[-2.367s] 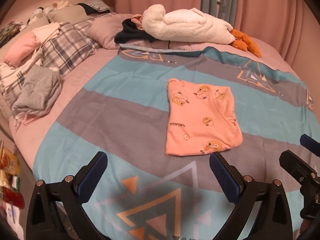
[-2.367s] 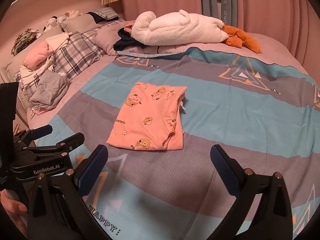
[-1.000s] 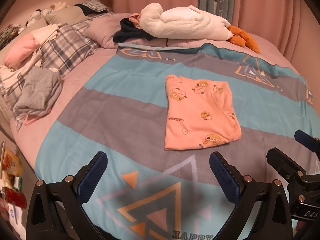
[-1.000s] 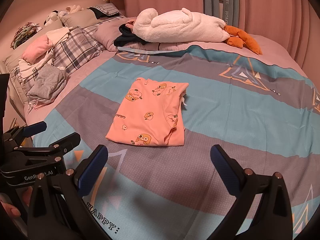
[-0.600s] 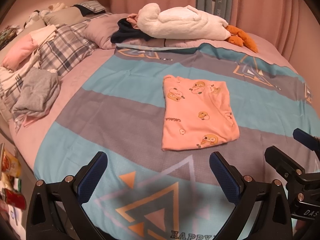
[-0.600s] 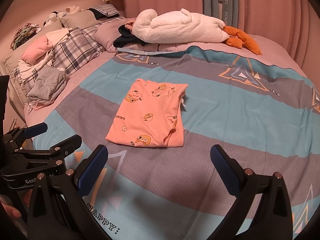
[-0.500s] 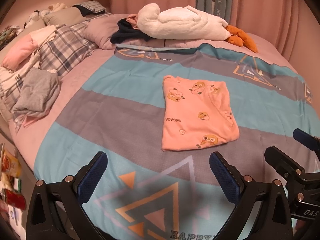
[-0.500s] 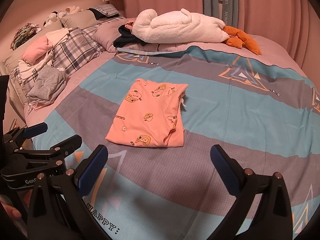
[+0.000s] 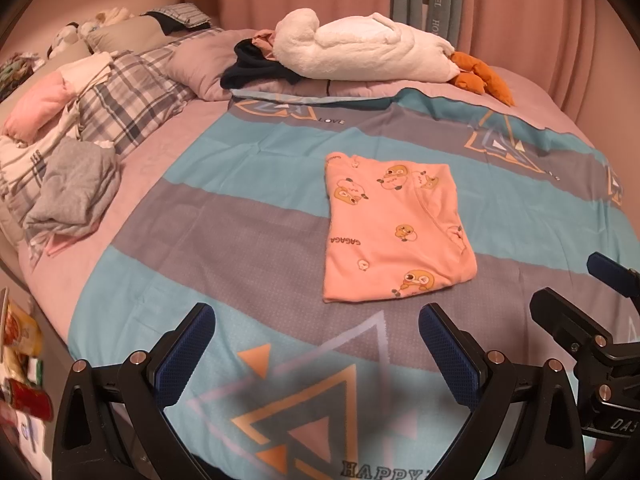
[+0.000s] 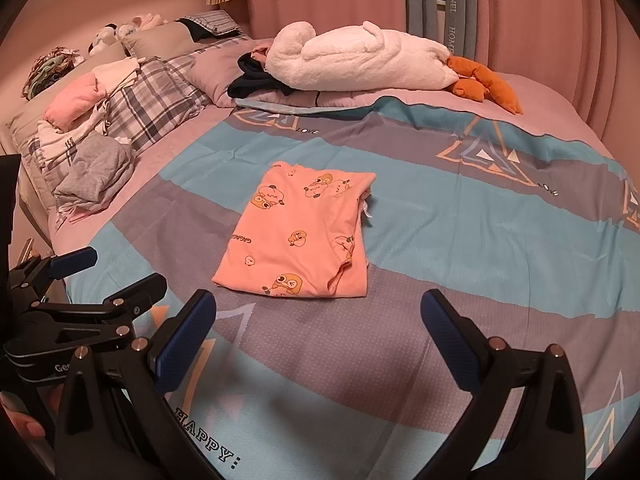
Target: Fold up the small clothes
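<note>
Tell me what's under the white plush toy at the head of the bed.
The plush toy lies on grey-lilac pillows, with a dark garment and a bit of pink cloth poking out under its head end. How far these reach beneath it is hidden.

Cloth surfaces on the bed, with hard black gripper frames in front.
The pink garment (image 9: 394, 226) is thin, matt printed knit; the bedspread (image 9: 248, 208) smooth woven cloth; the goose toy (image 9: 360, 50) fluffy plush. The left gripper (image 9: 316, 344) has matt black plastic arms, textured blue pads (image 9: 446, 350) and shiny metal screws.
</note>
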Demonstrator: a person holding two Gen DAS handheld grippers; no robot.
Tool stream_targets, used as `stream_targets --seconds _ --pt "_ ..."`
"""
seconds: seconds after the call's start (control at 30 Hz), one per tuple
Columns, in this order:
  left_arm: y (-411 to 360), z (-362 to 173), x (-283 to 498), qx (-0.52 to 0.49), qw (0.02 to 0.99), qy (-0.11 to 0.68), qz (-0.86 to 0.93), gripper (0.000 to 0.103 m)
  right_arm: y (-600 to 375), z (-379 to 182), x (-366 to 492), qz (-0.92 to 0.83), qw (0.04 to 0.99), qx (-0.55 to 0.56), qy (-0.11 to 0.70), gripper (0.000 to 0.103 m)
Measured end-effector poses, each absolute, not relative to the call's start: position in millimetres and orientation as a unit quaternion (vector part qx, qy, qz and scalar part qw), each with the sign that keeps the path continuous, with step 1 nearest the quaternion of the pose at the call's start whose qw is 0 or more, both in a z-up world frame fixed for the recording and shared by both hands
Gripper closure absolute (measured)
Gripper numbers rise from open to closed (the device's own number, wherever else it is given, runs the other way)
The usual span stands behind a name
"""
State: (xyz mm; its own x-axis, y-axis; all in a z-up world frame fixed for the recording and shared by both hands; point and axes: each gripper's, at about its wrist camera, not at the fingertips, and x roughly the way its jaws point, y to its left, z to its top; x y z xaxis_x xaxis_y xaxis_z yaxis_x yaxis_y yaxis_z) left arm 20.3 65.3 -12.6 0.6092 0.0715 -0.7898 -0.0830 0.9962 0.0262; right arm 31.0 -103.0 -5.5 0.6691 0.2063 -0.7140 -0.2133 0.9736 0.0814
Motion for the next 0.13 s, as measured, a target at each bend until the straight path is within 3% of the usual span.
stream_targets --seconds 0.13 --pt "65.2 -11.9 20.5 -0.007 0.897 0.44 0.043 0.002 -101.4 -5.1 30.7 0.115 0.914 -0.005 0.39 0.0"
